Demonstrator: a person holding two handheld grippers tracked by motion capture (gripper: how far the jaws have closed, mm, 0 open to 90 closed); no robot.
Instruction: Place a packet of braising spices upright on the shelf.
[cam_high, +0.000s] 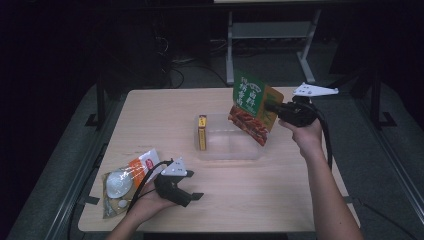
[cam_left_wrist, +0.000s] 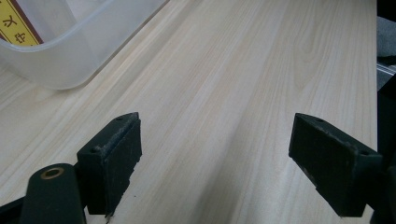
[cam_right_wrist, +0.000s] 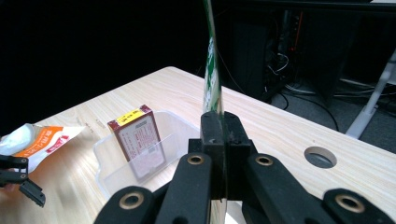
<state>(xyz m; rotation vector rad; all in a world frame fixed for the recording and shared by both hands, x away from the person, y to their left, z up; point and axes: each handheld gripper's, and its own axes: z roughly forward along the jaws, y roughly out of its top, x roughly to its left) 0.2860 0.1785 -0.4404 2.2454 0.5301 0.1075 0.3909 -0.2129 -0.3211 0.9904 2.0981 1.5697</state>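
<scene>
Left gripper (cam_high: 192, 196) low near table edge, jaws wide apart. Right gripper (cam_high: 270, 106) raised, jaws apparently fully clamped.

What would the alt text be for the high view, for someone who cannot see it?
The right gripper holds a green and orange snack packet in the air over a clear plastic tub on a wooden table. A small box stands upright in the tub, and the left gripper rests open beside a bagged snack.
</scene>
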